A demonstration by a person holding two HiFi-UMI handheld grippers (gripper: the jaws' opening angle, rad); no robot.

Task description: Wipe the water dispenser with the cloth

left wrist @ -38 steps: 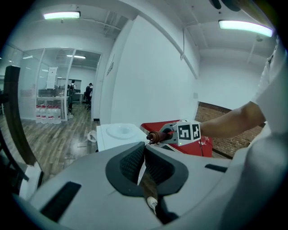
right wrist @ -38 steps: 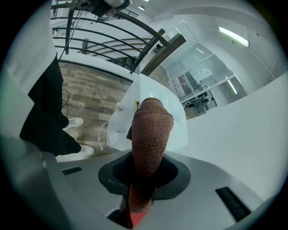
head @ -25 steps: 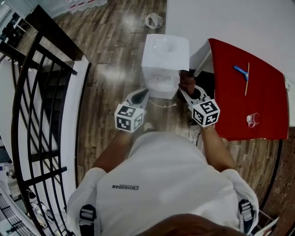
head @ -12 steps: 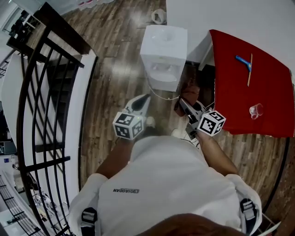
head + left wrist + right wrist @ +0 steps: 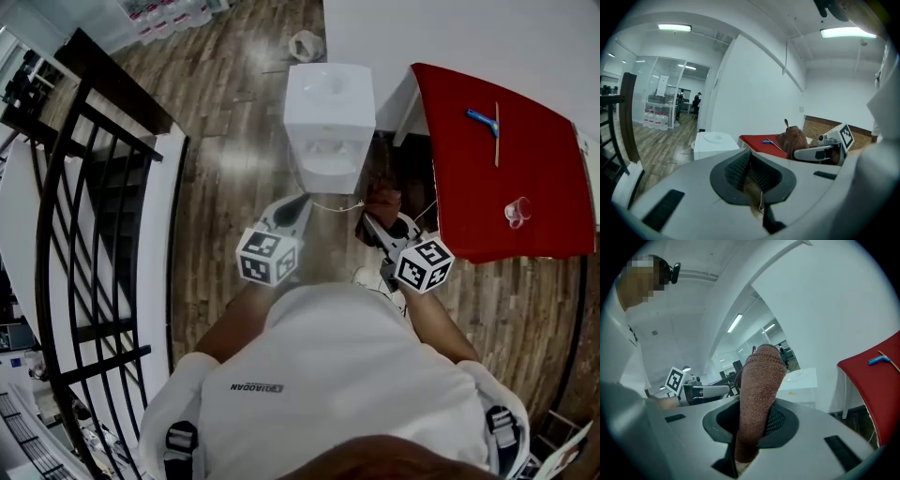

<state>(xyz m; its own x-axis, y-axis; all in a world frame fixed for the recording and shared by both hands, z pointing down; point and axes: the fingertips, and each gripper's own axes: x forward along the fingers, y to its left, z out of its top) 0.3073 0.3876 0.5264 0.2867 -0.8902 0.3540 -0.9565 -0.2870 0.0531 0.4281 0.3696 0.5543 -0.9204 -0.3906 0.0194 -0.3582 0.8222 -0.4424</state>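
A: Room and surface?

B: Dark wood plank floor (image 5: 230, 103), glossy. The white water dispenser (image 5: 333, 127) stands on it with its back to a white wall (image 5: 441, 33). A black railing (image 5: 89, 216) runs well off to the dispenser's left. A red-covered counter (image 5: 525, 234) stands just to its right.

A: The dispenser itself?

B: A boxy white cabinet. Its top has a round recess, and a tap niche on the front faces the person.

A: The cloth?

B: Brown, with a towelling weave. The cloth (image 5: 759, 380) is clamped between the jaws of the right hand-held gripper (image 5: 758, 416) and stands up past the tips. From the head view, the cloth (image 5: 382, 200) is low at the dispenser's front right corner. I cannot tell whether it touches the cabinet.

A: And the left?

B: The left hand-held gripper (image 5: 750, 159) has its jaws closed together on nothing. It points at the dispenser's front from just short of it (image 5: 296, 204).

A: Any containers?

B: A clear glass (image 5: 512, 212) sits on the counter, on the side far from the dispenser. It is too small to tell what it holds. A blue tool (image 5: 482, 120) and a thin stick (image 5: 497, 136) lie beyond it, toward the wall.
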